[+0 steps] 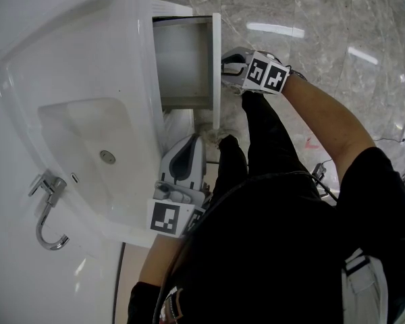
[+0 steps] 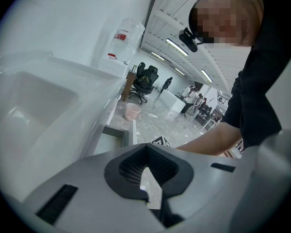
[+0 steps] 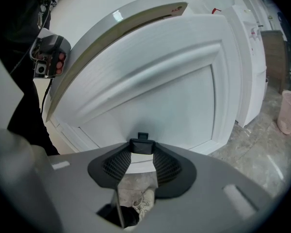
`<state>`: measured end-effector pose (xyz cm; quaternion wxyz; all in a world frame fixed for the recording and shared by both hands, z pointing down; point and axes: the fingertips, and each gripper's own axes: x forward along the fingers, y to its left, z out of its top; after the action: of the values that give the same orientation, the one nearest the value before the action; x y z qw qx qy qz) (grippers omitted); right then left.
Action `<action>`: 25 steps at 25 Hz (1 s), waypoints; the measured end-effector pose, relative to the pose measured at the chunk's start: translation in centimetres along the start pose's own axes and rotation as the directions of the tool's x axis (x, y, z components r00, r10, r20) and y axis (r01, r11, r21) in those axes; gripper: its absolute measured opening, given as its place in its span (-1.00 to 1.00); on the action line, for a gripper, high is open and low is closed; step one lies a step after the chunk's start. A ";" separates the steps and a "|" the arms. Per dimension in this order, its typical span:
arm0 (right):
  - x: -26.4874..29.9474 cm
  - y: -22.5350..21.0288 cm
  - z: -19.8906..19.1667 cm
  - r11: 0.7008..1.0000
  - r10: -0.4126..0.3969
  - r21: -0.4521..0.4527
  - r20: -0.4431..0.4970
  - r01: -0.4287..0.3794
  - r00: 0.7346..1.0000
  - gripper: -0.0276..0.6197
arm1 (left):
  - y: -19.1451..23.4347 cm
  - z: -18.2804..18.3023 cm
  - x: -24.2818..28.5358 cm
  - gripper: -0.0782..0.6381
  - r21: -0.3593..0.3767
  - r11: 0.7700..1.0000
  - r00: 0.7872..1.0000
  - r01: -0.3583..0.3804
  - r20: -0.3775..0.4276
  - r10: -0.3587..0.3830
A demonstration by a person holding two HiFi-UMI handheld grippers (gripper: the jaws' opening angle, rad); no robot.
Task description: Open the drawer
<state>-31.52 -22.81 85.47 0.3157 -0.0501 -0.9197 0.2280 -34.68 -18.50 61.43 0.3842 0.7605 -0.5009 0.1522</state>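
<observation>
The white drawer under the sink counter stands pulled out, and its inside looks bare. My right gripper is at the drawer's front panel. In the right gripper view the jaws are closed on the small black handle of the white front panel. My left gripper hangs beside the sink's front edge, lower down and away from the drawer. Its tips meet with nothing between them.
A white washbasin with a chrome tap fills the left of the head view. Grey marble floor lies to the right. A pink bin stands on the floor beyond the cabinet. My shoe is under the right gripper.
</observation>
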 end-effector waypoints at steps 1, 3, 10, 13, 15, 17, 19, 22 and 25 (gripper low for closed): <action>-0.1 0.0 -0.1 1.000 0.000 0.001 -0.001 0.000 1.000 -0.49 | 0.0 0.0 0.0 -0.78 -0.001 1.000 1.000 0.000 0.000 0.000; -0.4 0.1 -0.4 1.000 -0.001 0.003 -0.003 0.001 1.000 -0.49 | 0.0 0.0 0.0 -0.78 -0.001 1.000 1.000 0.000 -0.001 0.000; -1.3 0.1 -1.2 1.000 -0.004 0.004 -0.010 0.004 1.000 -0.49 | 0.0 -0.1 0.0 -0.78 -0.001 1.000 1.000 -0.004 -0.005 0.004; -1.7 0.1 -1.5 1.000 -0.002 0.002 -0.016 0.002 1.000 -0.49 | 0.0 -0.1 0.0 -0.78 -0.003 1.000 1.000 -0.004 -0.005 0.004; -1.9 0.1 -1.7 1.000 -0.001 0.000 -0.020 0.001 1.000 -0.49 | 0.0 -0.1 0.0 -0.78 -0.002 1.000 1.000 -0.004 -0.006 0.004; -2.0 0.2 -1.9 1.000 -0.001 0.002 -0.021 0.001 1.000 -0.49 | 0.1 -0.2 0.0 -0.78 0.000 1.000 1.000 -0.004 -0.007 0.004; -2.2 0.1 -2.0 1.000 -0.002 0.004 -0.020 0.002 1.000 -0.49 | 0.1 -0.2 0.0 -0.78 0.001 1.000 1.000 -0.004 -0.008 0.004; -2.5 0.1 -2.3 1.000 -0.003 0.006 -0.022 0.003 1.000 -0.49 | 0.1 -0.2 0.0 -0.78 0.000 1.000 1.000 -0.004 -0.010 0.004; -2.9 0.2 -2.6 1.000 -0.003 0.005 -0.025 0.003 1.000 -0.49 | 0.1 -0.2 0.0 -0.78 0.002 1.000 1.000 -0.007 -0.009 0.007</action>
<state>-27.67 -22.32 85.60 0.3278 -0.0506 -0.9151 0.2292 -34.72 -18.35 61.60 0.3851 0.7586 -0.5015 0.1575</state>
